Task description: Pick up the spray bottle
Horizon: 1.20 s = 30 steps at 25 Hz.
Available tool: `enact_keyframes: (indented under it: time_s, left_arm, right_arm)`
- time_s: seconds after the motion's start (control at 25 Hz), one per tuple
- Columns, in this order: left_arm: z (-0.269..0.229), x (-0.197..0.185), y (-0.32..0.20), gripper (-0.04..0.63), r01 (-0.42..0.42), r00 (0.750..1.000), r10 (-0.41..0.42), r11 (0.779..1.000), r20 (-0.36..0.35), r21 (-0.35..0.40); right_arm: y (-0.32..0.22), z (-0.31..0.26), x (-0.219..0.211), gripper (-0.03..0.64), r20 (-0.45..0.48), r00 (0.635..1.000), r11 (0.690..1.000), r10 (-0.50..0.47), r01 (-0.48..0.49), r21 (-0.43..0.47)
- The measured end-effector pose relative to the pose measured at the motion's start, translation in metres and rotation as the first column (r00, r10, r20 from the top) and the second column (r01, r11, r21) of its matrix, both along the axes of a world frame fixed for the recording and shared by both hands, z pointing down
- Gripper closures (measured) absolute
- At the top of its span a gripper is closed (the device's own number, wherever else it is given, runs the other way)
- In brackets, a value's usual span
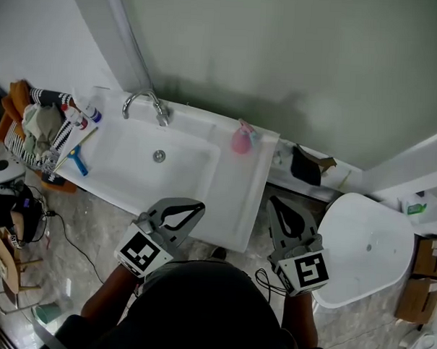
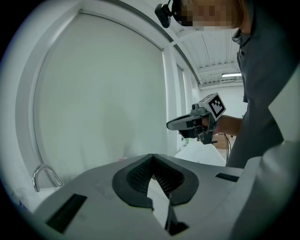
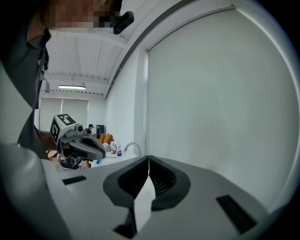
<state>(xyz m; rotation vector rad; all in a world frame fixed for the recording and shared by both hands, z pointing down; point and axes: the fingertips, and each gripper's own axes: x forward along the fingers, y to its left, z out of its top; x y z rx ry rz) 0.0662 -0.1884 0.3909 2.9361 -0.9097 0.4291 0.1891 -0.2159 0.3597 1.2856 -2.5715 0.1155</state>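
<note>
A pink spray bottle (image 1: 242,137) stands upright on the flat right part of the white sink unit (image 1: 235,200), near the wall. Both grippers hover at the sink's near edge, short of the bottle and not touching it. In the head view my left gripper (image 1: 200,204) points toward the basin, its jaws shut with nothing between them. To its right, my right gripper (image 1: 272,201) is also shut and holds nothing. The left gripper view shows its tips (image 2: 152,155) meeting, with the right gripper (image 2: 171,124) alongside. The right gripper view shows its tips (image 3: 148,157) closed against the wall, and the left gripper (image 3: 100,153) alongside.
A chrome faucet (image 1: 145,102) rises behind the basin (image 1: 158,156). Small bottles (image 1: 86,114), a blue-handled tool (image 1: 79,160) and heaped cloth (image 1: 38,122) crowd the sink's left end. A white rounded surface (image 1: 367,249) lies right of the sink, with cardboard boxes (image 1: 418,287) beyond.
</note>
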Motion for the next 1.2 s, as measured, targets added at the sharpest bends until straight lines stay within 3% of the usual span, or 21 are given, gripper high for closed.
enact_keyframes:
  time_s: [0.4,1.2]
  left_arm:
    - [0.000,0.018,-0.005,0.591,-0.037,0.999,0.037,0.999,0.012,0.010]
    - [0.007,-0.070,-0.072,0.591,-0.156,0.985,0.156,0.988,-0.076,-0.005]
  right_arm:
    - [-0.005,0.010,0.024,0.607,0.022,0.999,0.999,0.045,-0.045,-0.014]
    - [-0.045,-0.004,-0.060,0.607,-0.061,0.982,0.984,0.180,-0.180,0.004]
